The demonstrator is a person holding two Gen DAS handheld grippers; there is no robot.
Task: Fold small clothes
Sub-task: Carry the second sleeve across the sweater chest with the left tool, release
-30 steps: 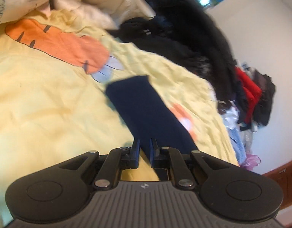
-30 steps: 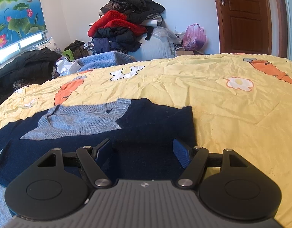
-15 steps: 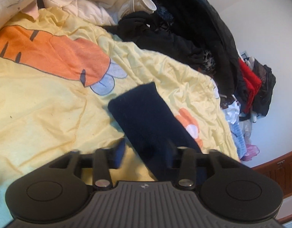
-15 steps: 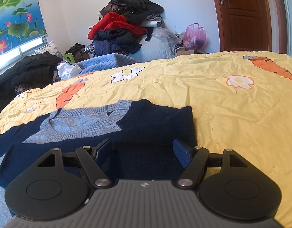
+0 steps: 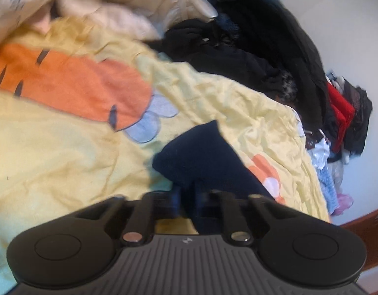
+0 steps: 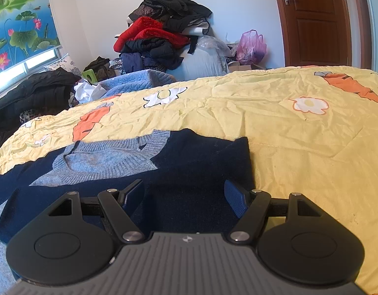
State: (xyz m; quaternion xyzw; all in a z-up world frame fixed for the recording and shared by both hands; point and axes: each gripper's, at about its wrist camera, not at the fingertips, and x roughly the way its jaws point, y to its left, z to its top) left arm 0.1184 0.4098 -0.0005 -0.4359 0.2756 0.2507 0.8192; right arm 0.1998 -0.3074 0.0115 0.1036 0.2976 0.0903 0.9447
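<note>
A small navy sweater [image 6: 201,157] with a grey-blue knit collar panel [image 6: 107,159] lies flat on the yellow bedspread [image 6: 287,135]. My right gripper [image 6: 184,196] hovers over its near right part, jaws wide apart, with nothing pinched between them. In the left wrist view one navy sleeve [image 5: 201,157] stretches away over the bedspread [image 5: 53,162], its cuff end slightly bunched. My left gripper [image 5: 187,196] is shut on that sleeve near its lower end, with the cloth running up from between the fingers.
Dark clothes [image 5: 250,49] and a white duvet [image 5: 115,7] crowd the bed's far side in the left view. Beyond the bed stand a heap of red and black clothes [image 6: 164,32], a blue blanket [image 6: 134,83], a pink bag [image 6: 253,46] and a wooden door [image 6: 317,19].
The left gripper let go of the sleeve, shifted along it, then shut on it again; the sleeve's far end now looks bunched. The right gripper has not moved.
</note>
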